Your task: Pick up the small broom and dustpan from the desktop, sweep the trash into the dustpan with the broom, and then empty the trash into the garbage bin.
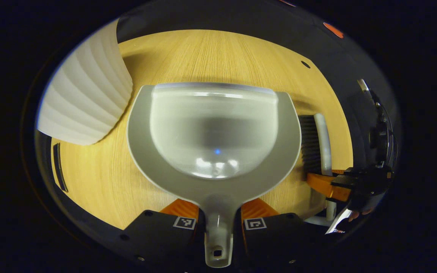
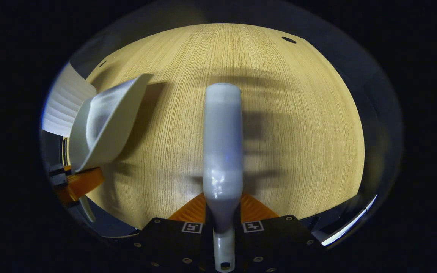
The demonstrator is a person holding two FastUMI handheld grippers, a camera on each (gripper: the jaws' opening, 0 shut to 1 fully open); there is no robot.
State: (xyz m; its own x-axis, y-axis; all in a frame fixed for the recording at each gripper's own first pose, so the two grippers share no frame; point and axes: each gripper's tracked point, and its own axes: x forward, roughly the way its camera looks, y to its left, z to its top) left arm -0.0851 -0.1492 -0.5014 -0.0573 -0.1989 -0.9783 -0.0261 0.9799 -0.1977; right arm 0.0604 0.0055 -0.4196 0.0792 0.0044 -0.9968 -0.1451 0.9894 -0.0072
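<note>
the left gripper (image 1: 218, 220) has its fingers clamped on the dustpan (image 1: 212, 132) handle, pan at frame centre over the desk (image 1: 211, 53). the right gripper (image 2: 222, 218) fingers grip the broom (image 2: 222, 140), mid-frame; the bin (image 1: 85, 94) sits upper left.

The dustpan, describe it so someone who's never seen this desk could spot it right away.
On the wooden desktop, right of the ribbed white bin, the left gripper holds the dustpan by its handle. Unlike the slim broom, it's a wide scoop.
</note>
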